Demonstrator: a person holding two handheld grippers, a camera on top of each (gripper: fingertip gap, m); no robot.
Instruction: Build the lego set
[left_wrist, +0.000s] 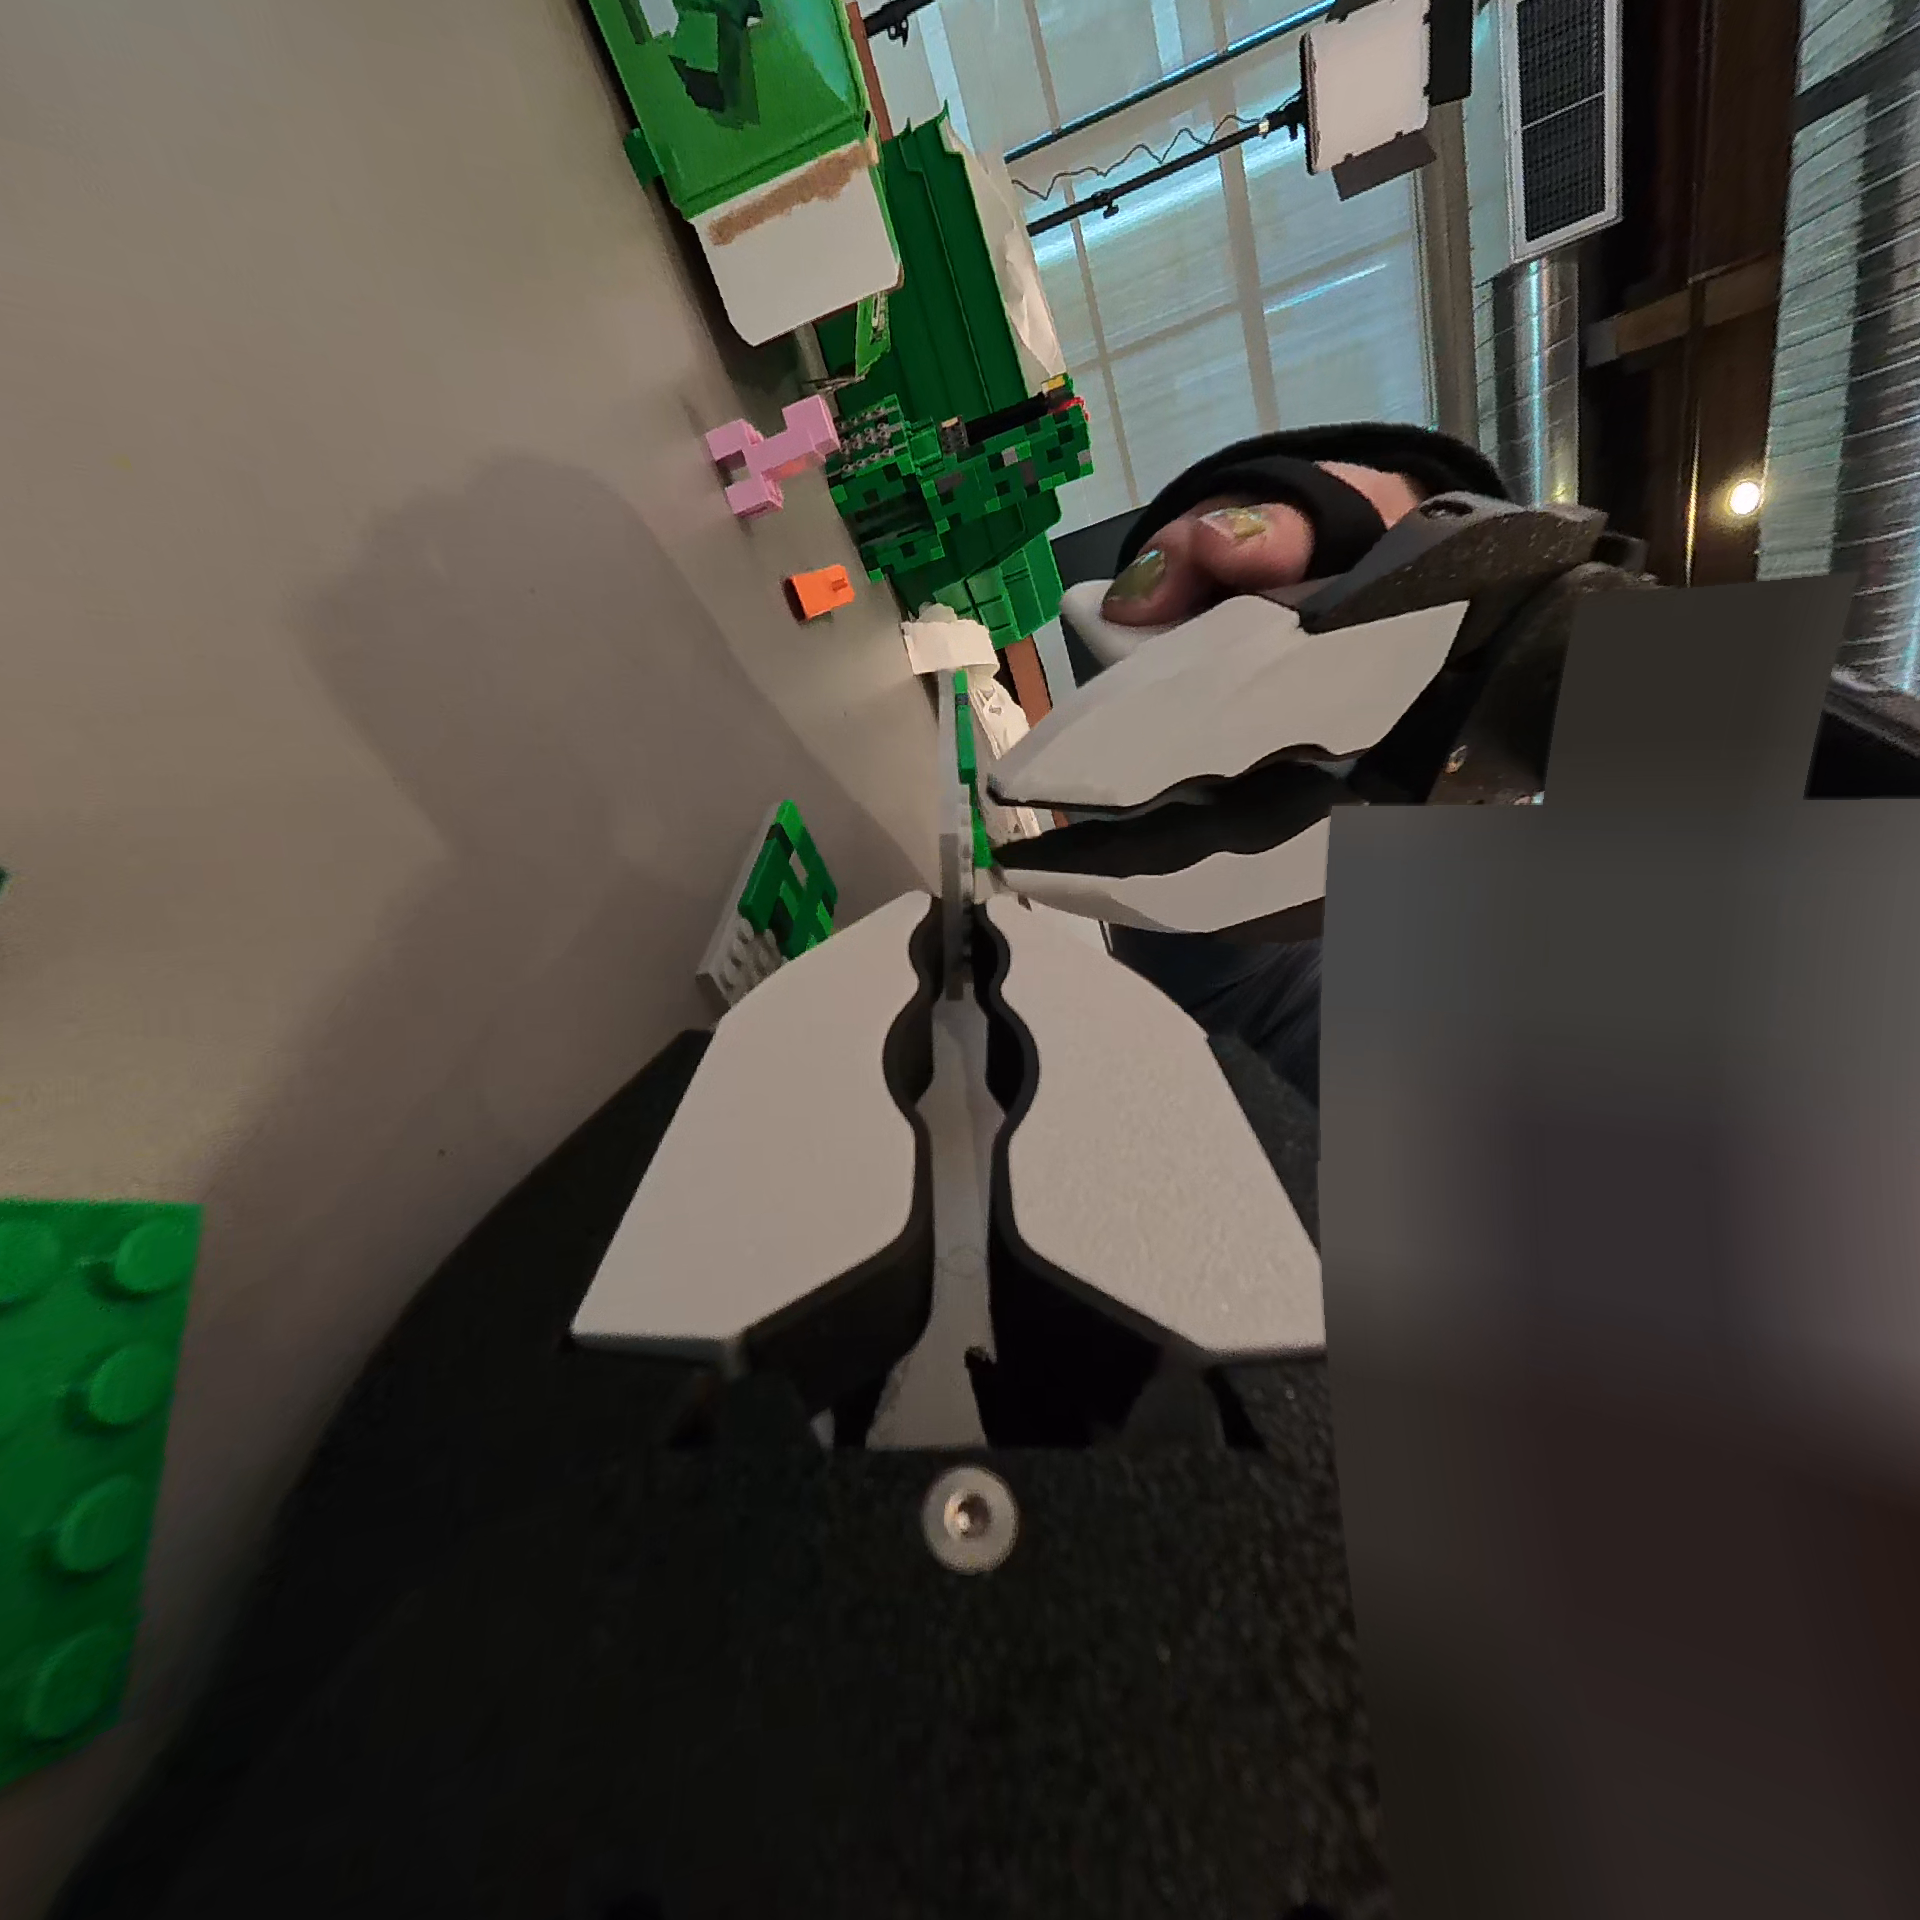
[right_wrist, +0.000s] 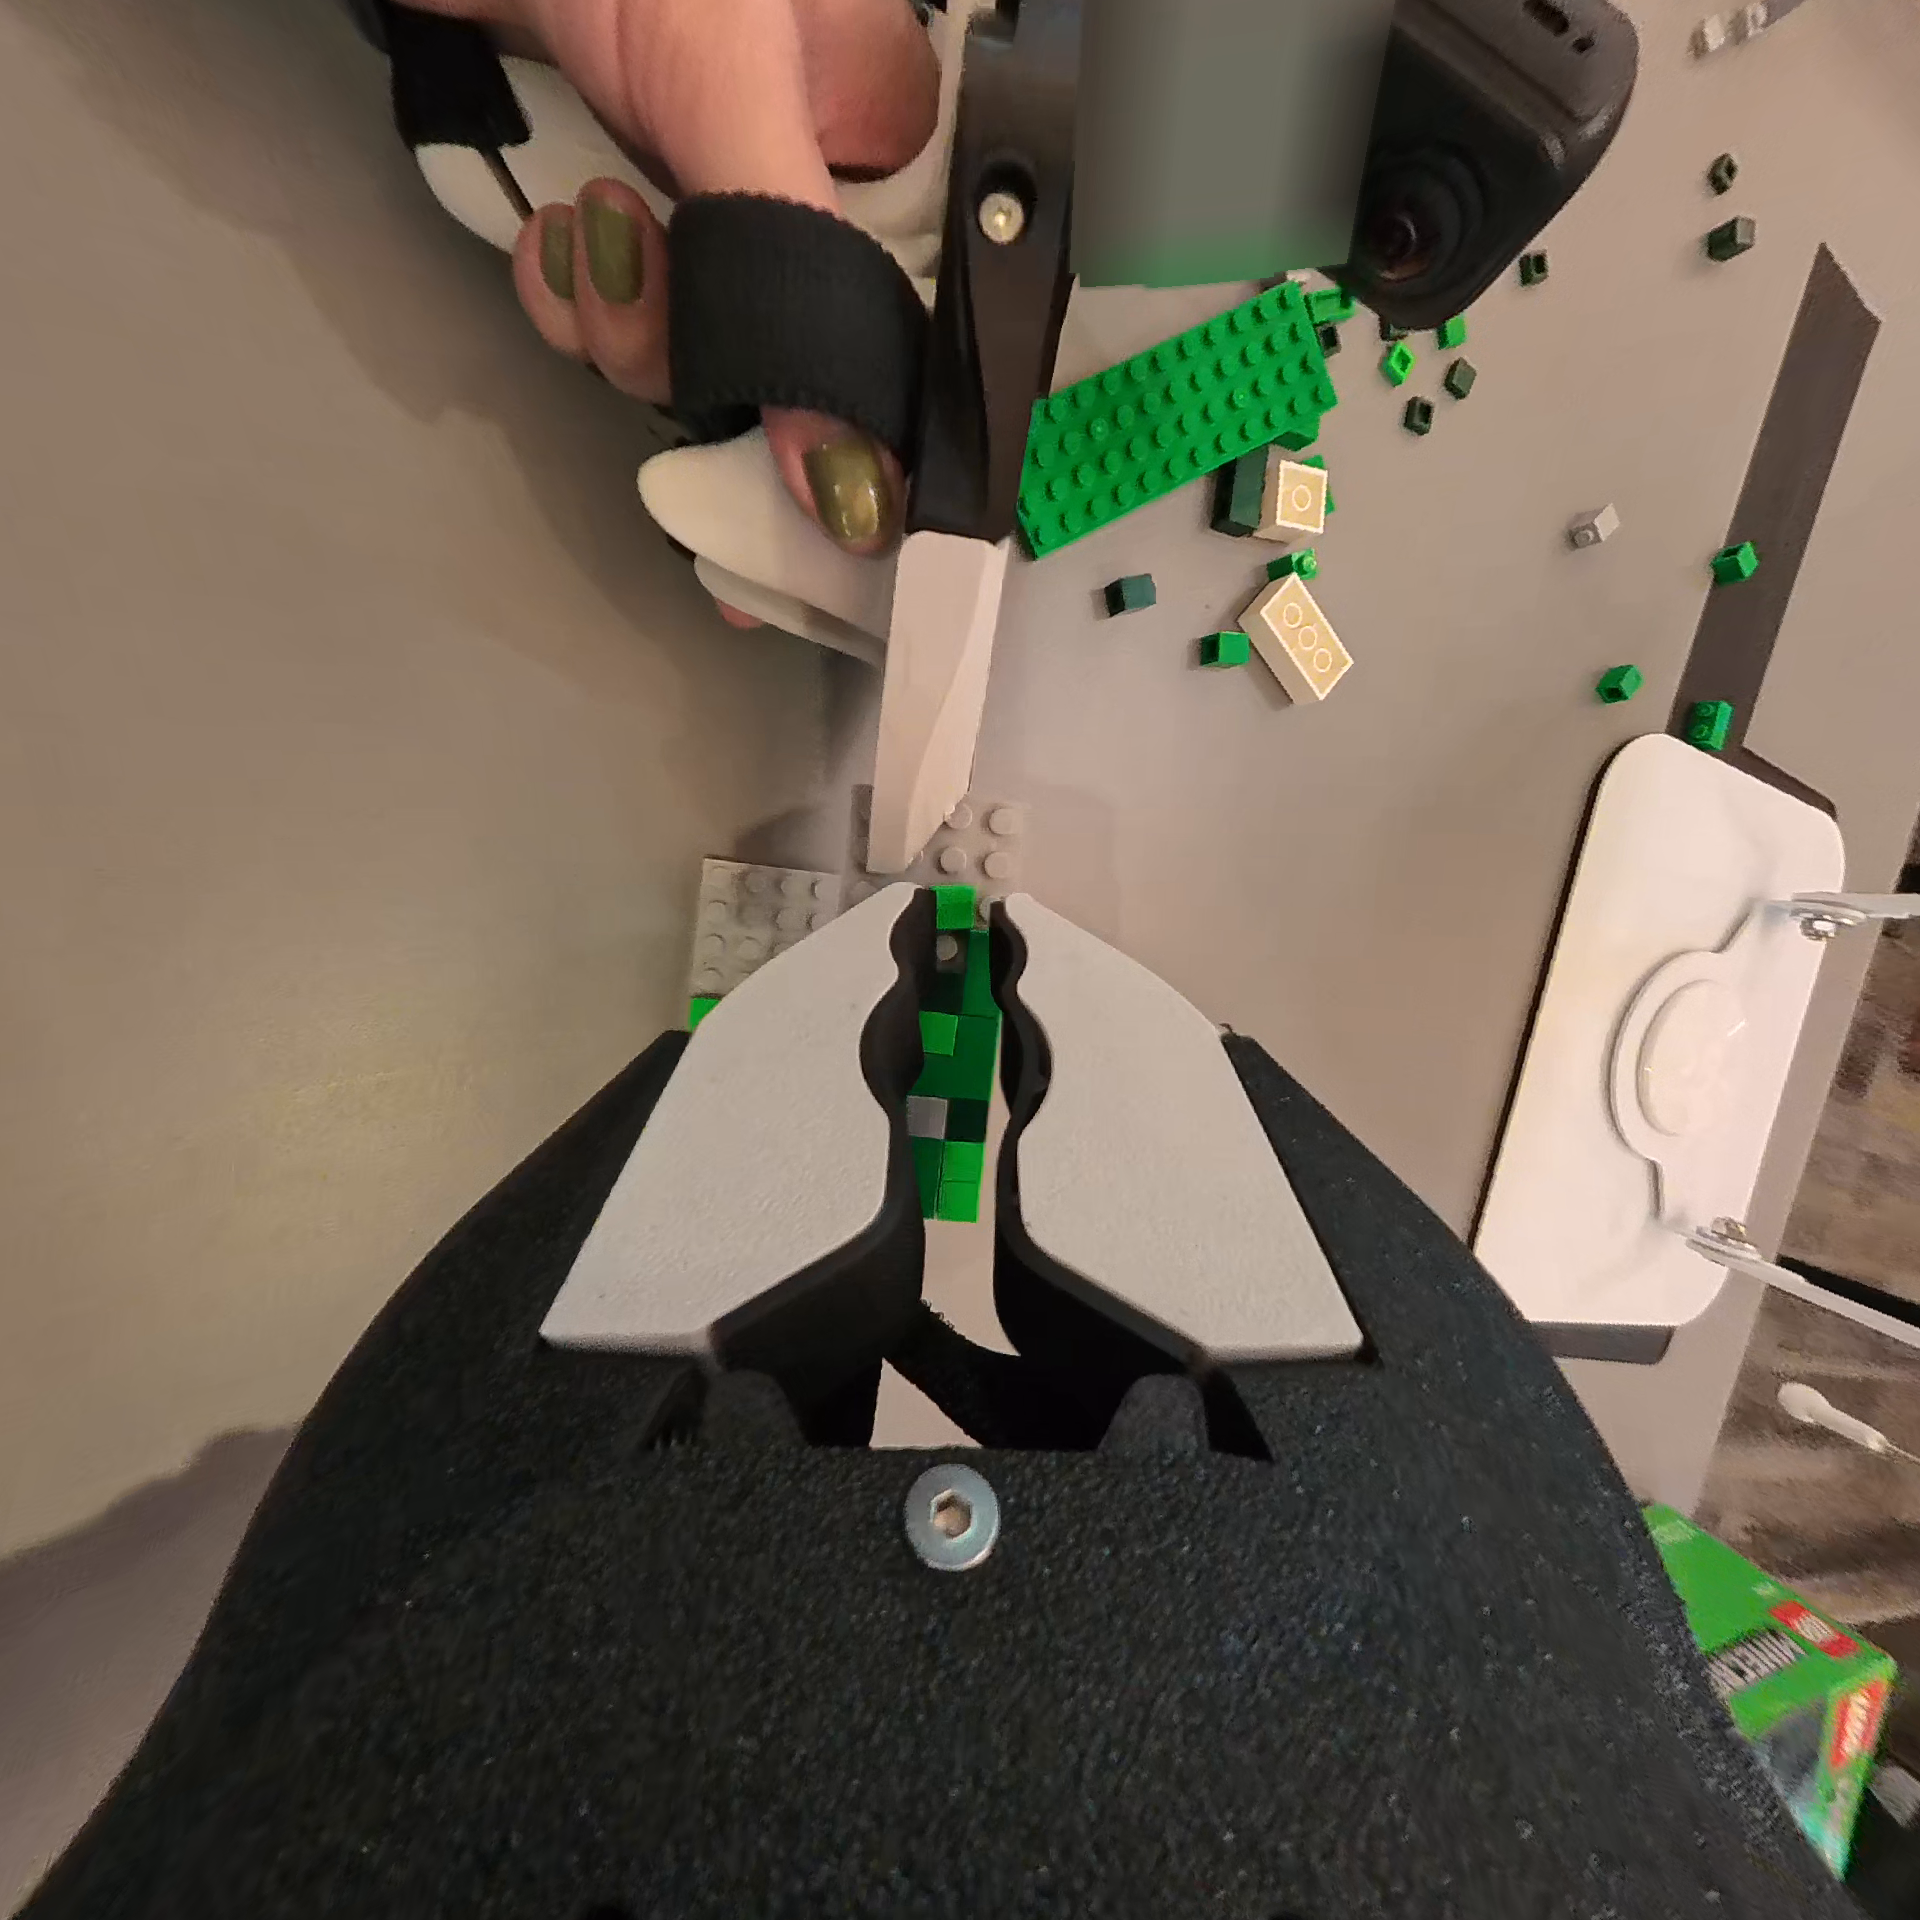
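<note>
My left gripper (left_wrist: 954, 914) is shut on a thin grey studded plate (left_wrist: 948, 790), seen edge-on and held above the table. Green tiles (left_wrist: 966, 727) cover part of its face. In the right wrist view the plate (right_wrist: 982, 847) faces me, with a left finger (right_wrist: 930, 717) clamped on it from above. My right gripper (right_wrist: 961, 906) has its tips against the plate's face, on either side of a small bright green tile (right_wrist: 954, 906). A gap with a grey stud shows between that tile and the right pad, so the jaws stand open. The right gripper also shows in the left wrist view (left_wrist: 995, 826).
A second grey plate with green tiles (left_wrist: 779, 914) lies on the table (left_wrist: 312, 520) below. A pink piece (left_wrist: 769, 468), an orange brick (left_wrist: 819, 594) and a green build (left_wrist: 956, 488) lie farther off. A large green plate (right_wrist: 1174, 416), tan bricks (right_wrist: 1299, 639), loose small green bricks and a white device (right_wrist: 1662, 1039) lie to the right.
</note>
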